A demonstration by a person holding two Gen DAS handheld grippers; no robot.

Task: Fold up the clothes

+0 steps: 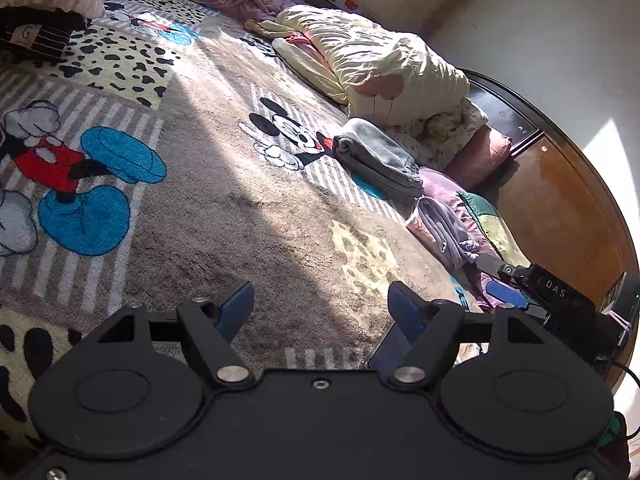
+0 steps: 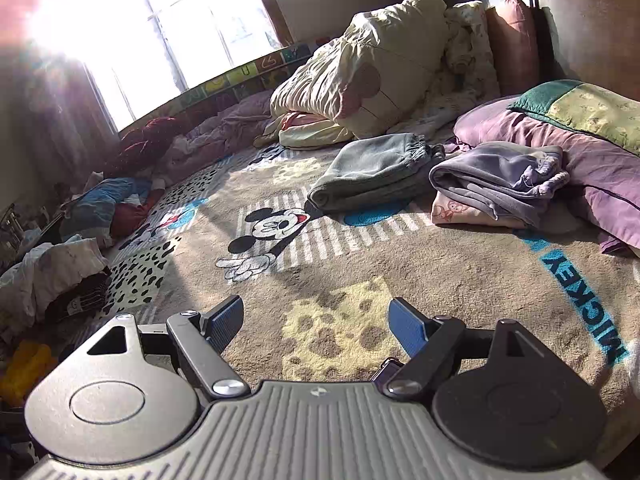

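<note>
A: Where did the light come from?
B: The window (image 2: 168,28) — it flared white in the right wrist view, with pink haze washing the upper left corner.
A: And shadows?
B: A broad dark band crossed the blanket (image 1: 224,216) between sunlit strips — hard-edged.
A: Sharpness?
B: Centres were crisp; fisheye bending curved the wall (image 1: 540,40) and softened edges

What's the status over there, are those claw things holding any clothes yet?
Left gripper open, empty. Right gripper open, empty. Grey folded garment and lilac folded garment lie side by side on the cartoon blanket. Nothing between grippers and clothes.
</note>
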